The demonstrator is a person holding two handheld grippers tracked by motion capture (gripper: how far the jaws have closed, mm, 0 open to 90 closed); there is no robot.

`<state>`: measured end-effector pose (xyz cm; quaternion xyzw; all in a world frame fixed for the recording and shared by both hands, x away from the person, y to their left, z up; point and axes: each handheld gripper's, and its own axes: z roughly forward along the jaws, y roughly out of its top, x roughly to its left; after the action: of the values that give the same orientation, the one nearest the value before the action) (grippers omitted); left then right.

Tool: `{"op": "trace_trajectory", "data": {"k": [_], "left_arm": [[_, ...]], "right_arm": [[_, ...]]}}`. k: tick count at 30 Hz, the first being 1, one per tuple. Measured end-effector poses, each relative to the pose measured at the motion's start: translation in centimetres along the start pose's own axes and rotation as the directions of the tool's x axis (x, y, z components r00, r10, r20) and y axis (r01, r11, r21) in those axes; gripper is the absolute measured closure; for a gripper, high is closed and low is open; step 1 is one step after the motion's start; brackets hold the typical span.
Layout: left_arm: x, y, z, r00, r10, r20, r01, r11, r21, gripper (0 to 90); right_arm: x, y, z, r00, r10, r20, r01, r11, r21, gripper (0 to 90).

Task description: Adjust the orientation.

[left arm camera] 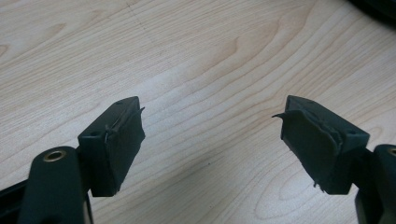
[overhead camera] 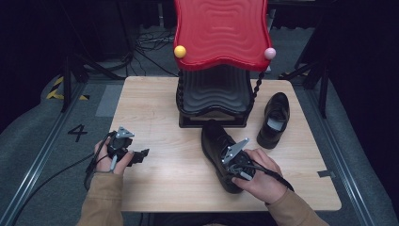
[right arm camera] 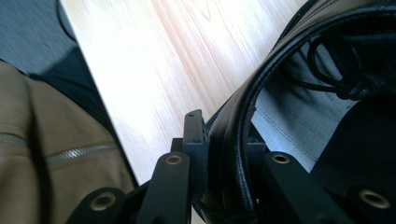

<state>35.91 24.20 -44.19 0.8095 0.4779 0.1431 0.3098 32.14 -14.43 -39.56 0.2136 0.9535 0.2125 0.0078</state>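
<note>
A: Where is the right gripper (overhead camera: 229,162)?

B: Near the front edge of the tabletop (overhead camera: 155,183), right of its middle. Its jaws pinch the collar of a black leather shoe (overhead camera: 217,141), one jaw outside the rim and one inside against the grey lining. In the right gripper view the rim (right arm camera: 236,154) sits tight between the two black jaws.

A: How does that shoe lie?

B: Its toe points toward the back edge, almost touching the base of the black stand (overhead camera: 214,101) that carries a red wavy tray (overhead camera: 220,30). The heel end is under the person's right hand (overhead camera: 261,176).

A: Is there a second shoe?

B: Yes, a matching shoe (overhead camera: 274,120) rests near the right edge, just beside the stand's right side and apart from the held one.

A: And the left gripper (overhead camera: 141,154)?

B: It rests low near the left front corner, in the left hand (overhead camera: 110,157). In the left gripper view its jaws stand wide apart over bare wood, nothing between them.

A: What else shows?

B: A yellow ball (overhead camera: 179,51) and a pink ball (overhead camera: 269,53) at the tray's front corners.
</note>
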Motion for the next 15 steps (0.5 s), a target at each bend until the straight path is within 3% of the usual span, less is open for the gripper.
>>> {"op": "trace_trajectory", "data": {"k": [3, 7, 10, 15], "left_arm": [[0.0, 0.0, 0.0, 1.0000, -0.002, 0.001, 0.002, 1.0000, -0.001, 21.7], [0.0, 0.0, 0.1, 1.0000, -0.004, 0.005, 0.004, 1.0000, 0.001, 21.7], [0.0, 0.0, 0.1, 1.0000, -0.003, 0.002, 0.003, 1.0000, 0.004, 21.6], [0.0, -0.1, 0.2, 1.0000, -0.006, 0.002, 0.006, 1.0000, 0.005, 21.7]], "right_arm": [[0.0, -0.2, 0.5, 1.0000, 0.005, -0.005, -0.005, 1.000, 0.016, 79.3], [0.1, -0.6, 1.3, 0.9998, 0.009, -0.016, -0.008, 0.996, 0.091, 79.5], [0.1, -0.7, 1.4, 0.9990, 0.038, -0.024, -0.035, 0.996, 0.085, 79.7], [0.2, -0.9, 1.0, 0.9984, 0.036, -0.044, -0.032, 0.995, 0.098, 80.7]]}}
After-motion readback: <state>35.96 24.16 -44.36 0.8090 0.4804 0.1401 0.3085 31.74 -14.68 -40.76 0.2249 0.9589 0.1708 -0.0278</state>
